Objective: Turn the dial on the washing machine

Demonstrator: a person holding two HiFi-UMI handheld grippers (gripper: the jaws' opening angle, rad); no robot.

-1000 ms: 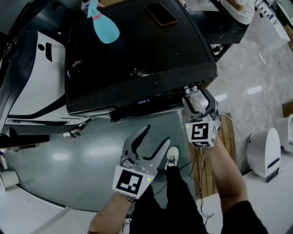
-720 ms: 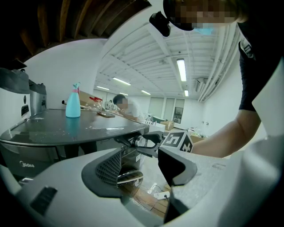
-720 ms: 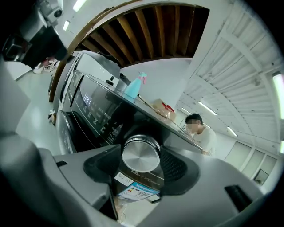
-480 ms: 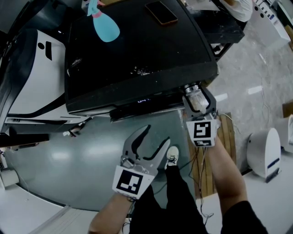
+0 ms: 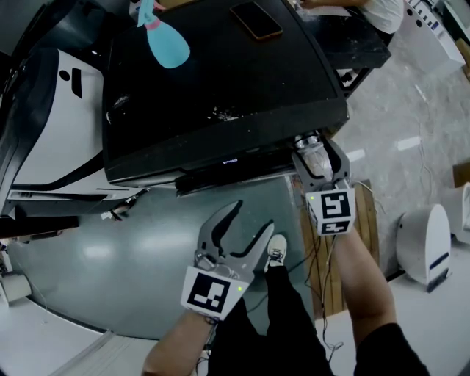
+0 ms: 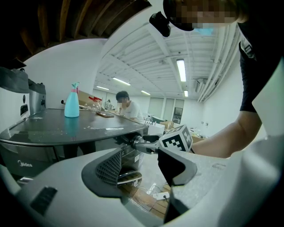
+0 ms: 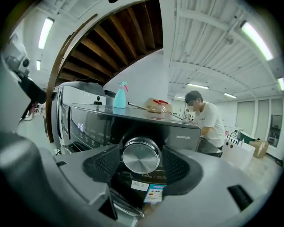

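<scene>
Hand-held gripper [image 5: 316, 142]: roll, wider round dial [image 7: 141, 155]

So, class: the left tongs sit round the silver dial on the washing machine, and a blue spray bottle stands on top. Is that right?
Wrong tongs: the right tongs sit round the silver dial, jaws just opened, as the right gripper view shows. The left tongs hang open, clear of the washing machine. The blue spray bottle does stand on top.

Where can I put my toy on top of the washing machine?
The middle of the washing machine's top is bare, between the spray bottle at back left, the phone at the back and white specks near the front. The front right corner is crowded: the right gripper, its jaws just opening, has the dial between them.
</scene>
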